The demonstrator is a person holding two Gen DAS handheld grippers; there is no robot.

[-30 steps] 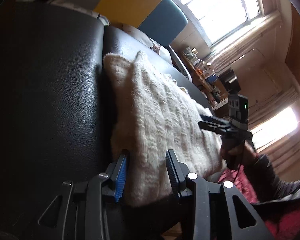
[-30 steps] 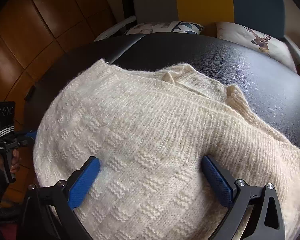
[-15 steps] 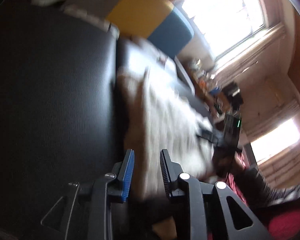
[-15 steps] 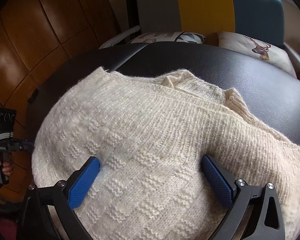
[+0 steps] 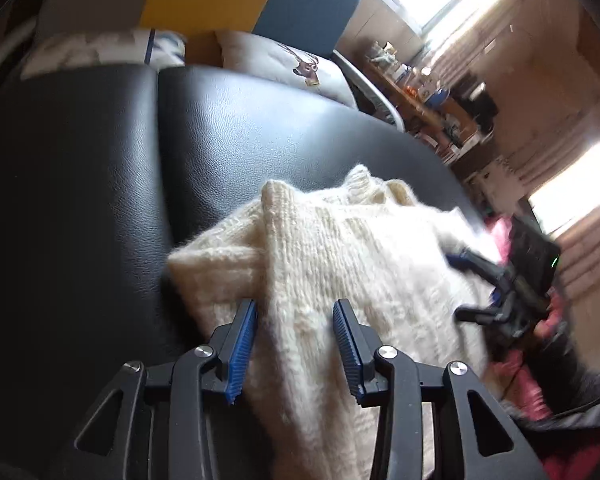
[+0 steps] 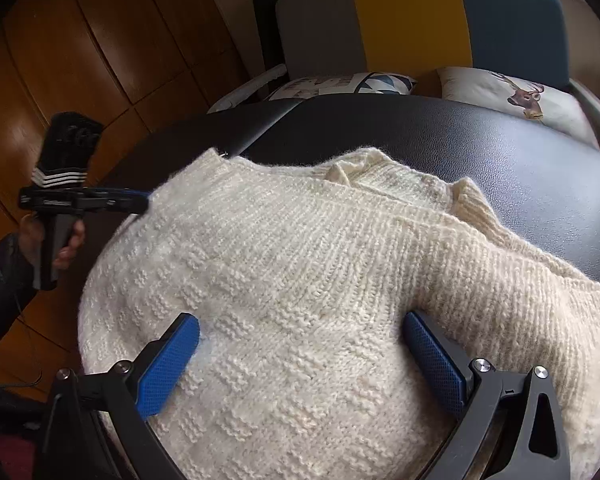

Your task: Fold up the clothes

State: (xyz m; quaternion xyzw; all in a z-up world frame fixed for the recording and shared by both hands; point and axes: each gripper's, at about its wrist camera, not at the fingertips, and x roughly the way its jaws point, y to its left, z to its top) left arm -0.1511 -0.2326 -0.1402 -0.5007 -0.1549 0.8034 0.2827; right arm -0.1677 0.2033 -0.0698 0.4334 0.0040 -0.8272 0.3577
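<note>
Lying on the black leather bench (image 6: pixel 520 152): cream knit sweater (image 6: pixel 300 264), spreading across the near part of the cushion, neckline (image 6: pixel 352 168) pointing toward the striped chair (image 6: pixel 412 20) beyond the bench.

Left claw (image 5: pixel 294 344) straddling a raised ridge of sweater knit, pads (image 5: pixel 242 344) sitting either side of the fabric with slight gaps showing; not possible to tell whether pinching or merely framing it. In the right wrist view, same claw (image 6: pixel 140 202) appearing side-on at the sweater's left shoulder edge, tips looking close together.

Right claw (image 6: pixel 300 360) spread wide, released, hovering over the sweater body below the neckline, gripping nothing.

Progress, judging from the lie of the cloth: early-to-middle. Sleeve (image 6: pixel 500 248) on the side toward the deer cushion (image 6: pixel 512 96) appearing already drawn in across the body, forming a diagonal ridge. Left edge bunching upward near the left claw, suggesting a side fold being started. Remaining: laying that side over, smoothing, then folding hem toward neckline. No neat rectangle yet.
</note>
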